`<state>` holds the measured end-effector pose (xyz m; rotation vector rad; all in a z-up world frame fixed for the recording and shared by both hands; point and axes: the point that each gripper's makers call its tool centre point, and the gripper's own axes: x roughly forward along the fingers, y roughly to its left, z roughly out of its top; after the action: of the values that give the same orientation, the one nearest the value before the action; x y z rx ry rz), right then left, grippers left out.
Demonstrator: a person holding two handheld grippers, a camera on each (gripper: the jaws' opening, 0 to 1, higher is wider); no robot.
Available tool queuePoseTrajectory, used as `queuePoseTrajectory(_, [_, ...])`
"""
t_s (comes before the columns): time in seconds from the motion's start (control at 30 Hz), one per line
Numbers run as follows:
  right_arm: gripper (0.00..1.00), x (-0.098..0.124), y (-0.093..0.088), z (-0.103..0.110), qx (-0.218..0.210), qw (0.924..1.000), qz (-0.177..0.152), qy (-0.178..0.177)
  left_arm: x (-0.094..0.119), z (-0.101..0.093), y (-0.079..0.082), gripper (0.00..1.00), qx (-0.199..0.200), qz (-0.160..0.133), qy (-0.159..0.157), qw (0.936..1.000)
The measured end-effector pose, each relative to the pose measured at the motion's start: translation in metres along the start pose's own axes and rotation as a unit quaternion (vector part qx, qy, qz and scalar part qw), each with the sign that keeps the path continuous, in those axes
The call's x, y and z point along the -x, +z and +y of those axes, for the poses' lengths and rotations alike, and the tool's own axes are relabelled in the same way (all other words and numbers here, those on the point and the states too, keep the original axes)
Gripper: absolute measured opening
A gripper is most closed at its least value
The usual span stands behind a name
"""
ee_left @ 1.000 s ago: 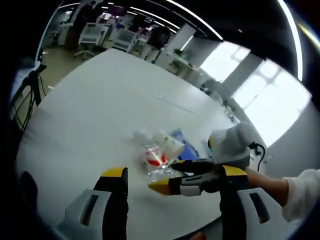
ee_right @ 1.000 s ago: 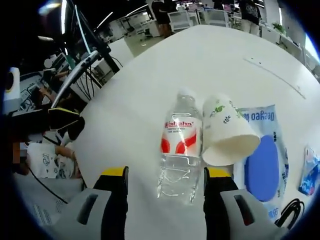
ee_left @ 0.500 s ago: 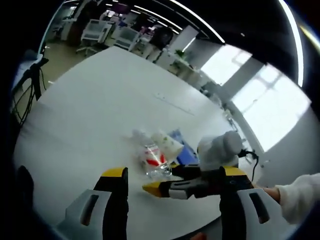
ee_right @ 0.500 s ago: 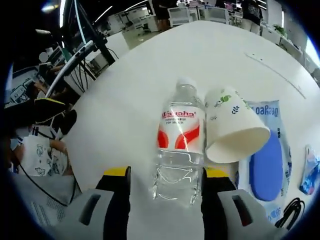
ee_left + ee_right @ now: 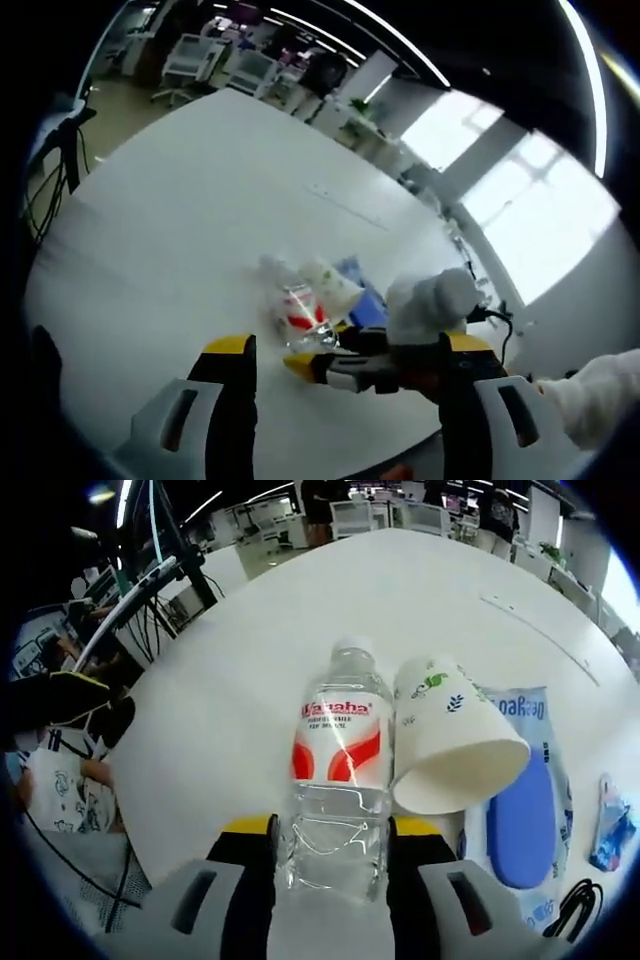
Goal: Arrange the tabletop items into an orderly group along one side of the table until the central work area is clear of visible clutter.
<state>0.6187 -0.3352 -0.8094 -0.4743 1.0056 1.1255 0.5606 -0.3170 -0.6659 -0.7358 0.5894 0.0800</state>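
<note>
Left gripper view: we look from above and behind its own jaws, forward across the white table (image 5: 190, 230) toward distant office chairs and bright windows. The water bottle (image 5: 300, 310) lies ahead of the jaw tips, at middle range, with the right gripper (image 5: 318, 366) entering from the right.

Right gripper view: set low and close, we face along its jaws at the same bottle (image 5: 335, 780), which lies lengthwise between them.

Both views share the bottle, paper cup (image 5: 450, 745) (image 5: 335, 283) and table (image 5: 250, 680).
</note>
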Motion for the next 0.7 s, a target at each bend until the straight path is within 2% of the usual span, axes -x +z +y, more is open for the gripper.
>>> queuePoseTrajectory(0.17, [0.37,0.004,0.0,-0.002,-0.006,0.9996,-0.028,0.0,0.0,0.001,-0.003,0.71,0.006,0.001,-0.001,1.0])
queuePoseTrajectory(0.23, [0.36,0.007,-0.003,0.0,-0.021,0.9991,-0.036,0.008,0.0,0.004,-0.004,0.71,0.023,-0.002,-0.003,0.9997])
queuePoseTrajectory(0.3, [0.36,0.011,-0.007,0.008,-0.054,0.9972,-0.039,0.033,0.001,0.006,-0.004,0.71,0.041,-0.008,-0.004,0.9991])
queuePoseTrajectory(0.37, [0.36,0.014,-0.002,0.016,-0.104,0.9911,-0.05,0.066,0.0,0.009,-0.003,0.71,0.059,-0.014,-0.005,0.9981])
queuePoseTrajectory(0.53, [0.36,0.026,-0.002,0.023,-0.125,0.9845,-0.07,0.102,-0.004,0.017,-0.001,0.7,0.094,-0.023,-0.004,0.9953])
queuePoseTrajectory(0.63, [0.35,0.038,0.003,0.027,-0.168,0.9732,-0.087,0.131,-0.012,0.025,-0.007,0.7,0.112,-0.013,0.001,0.9937])
queuePoseTrajectory(0.7, [0.35,0.04,0.002,0.025,-0.166,0.9735,-0.088,0.13,-0.016,0.029,-0.011,0.7,0.118,-0.004,0.007,0.993])
